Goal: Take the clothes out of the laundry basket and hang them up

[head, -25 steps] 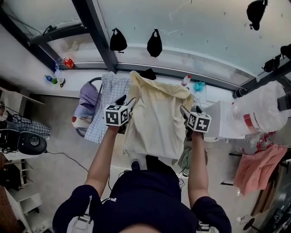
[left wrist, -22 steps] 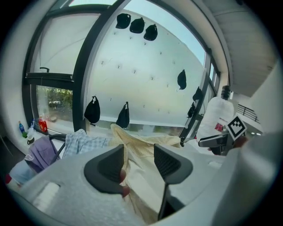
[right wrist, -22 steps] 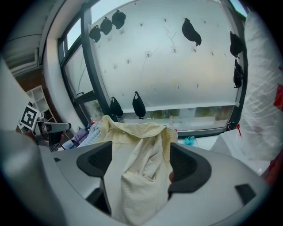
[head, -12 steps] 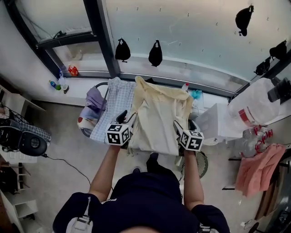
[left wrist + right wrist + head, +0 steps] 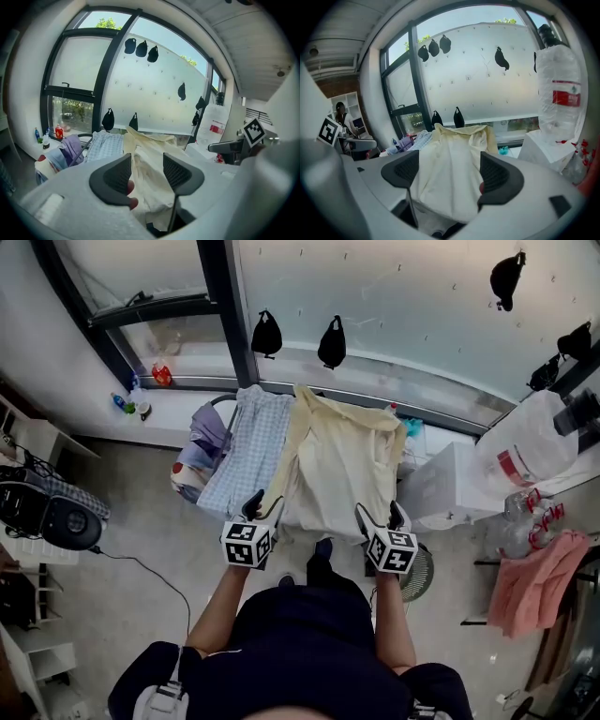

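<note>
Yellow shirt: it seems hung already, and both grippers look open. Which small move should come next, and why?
Probably turn the left gripper toward the clothes pile at the left for the next piece. The yellow shirt hangs draped beside the checked cloth, and both the left and the right gripper stand open, clear of it.

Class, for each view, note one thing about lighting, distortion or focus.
Head view: even daylight, sharp; window frame bends mildly. Left gripper view: heavy fisheye, black corners, frame strongly bowed. Right gripper view: same fisheye; bright frosted pane behind the cream shirt, shirt detail readable.
</note>
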Action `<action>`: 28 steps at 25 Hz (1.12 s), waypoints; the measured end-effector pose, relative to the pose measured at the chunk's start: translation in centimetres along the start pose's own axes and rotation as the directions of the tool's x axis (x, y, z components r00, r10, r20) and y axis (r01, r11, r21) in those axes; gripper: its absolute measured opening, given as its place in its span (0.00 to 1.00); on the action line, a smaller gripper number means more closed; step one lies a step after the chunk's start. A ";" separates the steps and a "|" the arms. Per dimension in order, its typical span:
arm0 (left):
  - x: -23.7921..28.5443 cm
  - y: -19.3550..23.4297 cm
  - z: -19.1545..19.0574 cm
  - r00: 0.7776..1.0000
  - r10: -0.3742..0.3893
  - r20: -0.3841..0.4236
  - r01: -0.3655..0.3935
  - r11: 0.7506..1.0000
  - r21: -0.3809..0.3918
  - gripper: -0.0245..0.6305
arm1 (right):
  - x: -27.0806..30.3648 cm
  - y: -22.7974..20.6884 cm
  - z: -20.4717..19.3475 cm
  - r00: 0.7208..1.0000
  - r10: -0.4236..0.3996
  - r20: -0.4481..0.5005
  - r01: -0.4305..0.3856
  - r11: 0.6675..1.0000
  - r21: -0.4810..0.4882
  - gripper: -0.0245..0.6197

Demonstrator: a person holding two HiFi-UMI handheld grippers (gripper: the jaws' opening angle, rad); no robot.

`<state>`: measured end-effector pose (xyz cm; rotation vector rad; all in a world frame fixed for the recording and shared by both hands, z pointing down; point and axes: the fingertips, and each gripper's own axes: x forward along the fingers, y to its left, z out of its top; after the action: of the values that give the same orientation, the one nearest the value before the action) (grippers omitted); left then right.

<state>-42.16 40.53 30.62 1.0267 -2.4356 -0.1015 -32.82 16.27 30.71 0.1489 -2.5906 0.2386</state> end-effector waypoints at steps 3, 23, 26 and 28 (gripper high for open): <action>-2.1 0.2 0.0 1.000 0.004 0.020 -0.004 1.000 0.006 0.37 | -1.7 1.4 -0.4 1.000 0.007 0.009 -0.007 1.000 -0.010 0.65; -10.0 -2.0 -3.1 0.999 -0.033 0.021 0.033 0.999 0.020 0.37 | -8.7 7.0 -1.3 0.993 0.087 0.080 -0.086 0.996 -0.017 0.65; -10.5 -3.1 -2.9 0.999 -0.048 0.018 0.047 0.998 0.034 0.37 | -9.5 6.7 -0.9 0.991 0.088 0.099 -0.086 0.996 -0.025 0.65; -10.5 -3.7 -2.5 0.998 -0.053 0.024 0.051 0.997 0.049 0.37 | -9.8 6.4 -0.8 0.990 0.088 0.107 -0.084 0.996 -0.042 0.65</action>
<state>-32.33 45.46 27.59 1.1170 -2.4456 -0.0733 -25.04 23.30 25.36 0.0373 -2.7112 0.2191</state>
